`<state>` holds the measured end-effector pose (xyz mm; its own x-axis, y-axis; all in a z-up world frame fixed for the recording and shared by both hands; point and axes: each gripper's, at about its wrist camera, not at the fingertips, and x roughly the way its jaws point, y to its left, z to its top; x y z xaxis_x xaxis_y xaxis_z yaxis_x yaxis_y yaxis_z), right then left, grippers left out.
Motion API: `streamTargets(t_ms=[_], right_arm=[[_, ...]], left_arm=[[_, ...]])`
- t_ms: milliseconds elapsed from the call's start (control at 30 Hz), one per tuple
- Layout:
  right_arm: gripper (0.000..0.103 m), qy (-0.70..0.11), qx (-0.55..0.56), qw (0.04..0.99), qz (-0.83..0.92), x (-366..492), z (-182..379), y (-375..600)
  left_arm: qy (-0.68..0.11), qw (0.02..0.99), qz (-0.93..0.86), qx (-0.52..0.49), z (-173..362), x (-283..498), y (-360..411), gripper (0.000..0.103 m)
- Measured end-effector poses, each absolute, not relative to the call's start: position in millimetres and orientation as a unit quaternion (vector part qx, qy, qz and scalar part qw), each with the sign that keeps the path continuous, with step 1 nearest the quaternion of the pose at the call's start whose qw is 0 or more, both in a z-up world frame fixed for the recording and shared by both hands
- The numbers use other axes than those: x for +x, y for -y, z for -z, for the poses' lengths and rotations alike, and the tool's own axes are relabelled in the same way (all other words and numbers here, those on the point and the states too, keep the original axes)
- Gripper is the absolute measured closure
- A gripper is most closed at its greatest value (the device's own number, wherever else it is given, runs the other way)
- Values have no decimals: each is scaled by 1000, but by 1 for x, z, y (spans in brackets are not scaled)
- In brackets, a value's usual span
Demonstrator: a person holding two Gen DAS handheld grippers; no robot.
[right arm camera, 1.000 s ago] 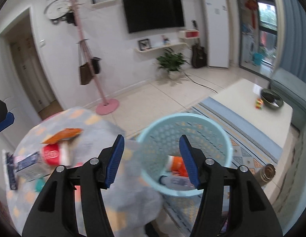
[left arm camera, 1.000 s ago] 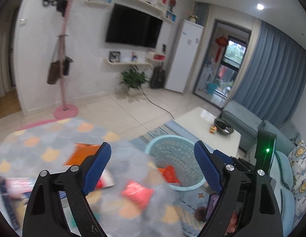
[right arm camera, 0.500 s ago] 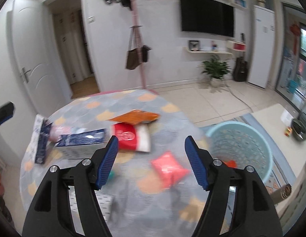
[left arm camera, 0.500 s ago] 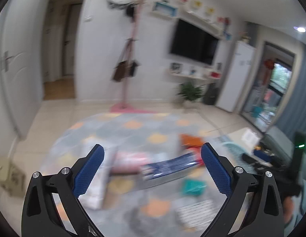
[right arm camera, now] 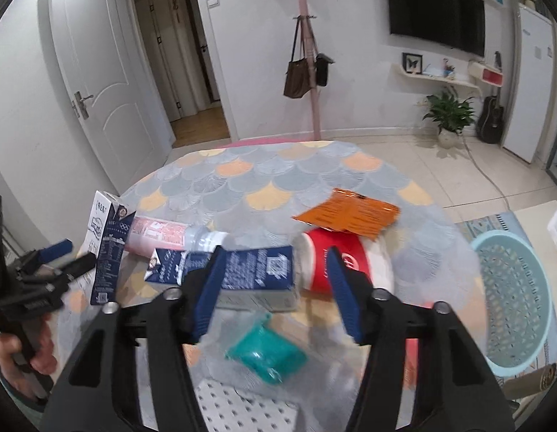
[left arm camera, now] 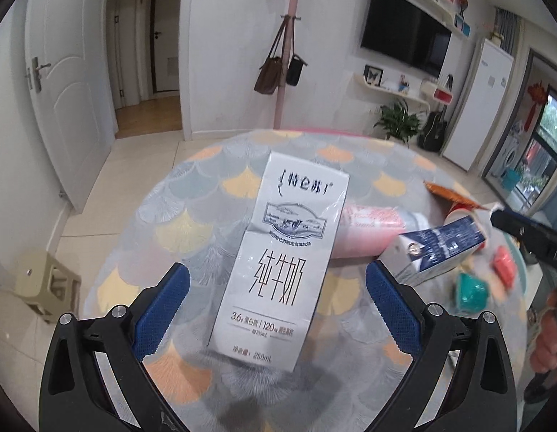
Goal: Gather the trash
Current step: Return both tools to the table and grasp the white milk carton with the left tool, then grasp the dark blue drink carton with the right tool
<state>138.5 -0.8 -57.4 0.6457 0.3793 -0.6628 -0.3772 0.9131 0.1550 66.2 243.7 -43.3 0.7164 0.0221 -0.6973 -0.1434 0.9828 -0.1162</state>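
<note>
On the round table [right arm camera: 314, 165] lie two milk cartons, white [left arm camera: 278, 259] at 9 o'clock, blue [right arm camera: 239, 273] central; one pink bottle [right arm camera: 163, 234], one red cup [right arm camera: 336, 259], one orange wrapper [right arm camera: 347, 212], one teal wad [right arm camera: 267, 352]. Left gripper [left arm camera: 275, 306] and right gripper [right arm camera: 275, 291] both gape, empty; one basket [right arm camera: 512, 306] at 3 o'clock

Both grippers [left arm camera: 275, 298] [right arm camera: 275, 293] gape (empty).

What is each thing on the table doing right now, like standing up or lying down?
White milk carton: standing upright, between the open left gripper fingers, not yet gripped.
Blue carton: lying on its side.
Pink bottle: lying down.
Red cup: tipped on its side.
Orange wrapper: lying flat.
Teal wrapper: crumpled.
Right gripper: open, empty.
Basket: upright on the floor.
</note>
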Motion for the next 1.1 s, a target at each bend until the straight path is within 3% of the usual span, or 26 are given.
streamTargets(t_ms=[67,167,367,833,1100], right_arm=[[65,-371,6,904,-214,146,59,-4],[67,-378,5,900,-214,157,62,-12],[70,-394,-3,893,-218,164,73,-21],[70,-384,2,888,-252,125,68,-14],[69,-426,64,872,-232,163,83,10]], left_arm=[[-377,922,-44,-77,49,71,-242,9],[-380,921,-42,-78,54,74,-240,11],[-392,916,-38,-78,63,81,-239,46],[-353,927,-29,-128,44,43,-248,52],[-346,927,-32,-140,40,28,-250,52]])
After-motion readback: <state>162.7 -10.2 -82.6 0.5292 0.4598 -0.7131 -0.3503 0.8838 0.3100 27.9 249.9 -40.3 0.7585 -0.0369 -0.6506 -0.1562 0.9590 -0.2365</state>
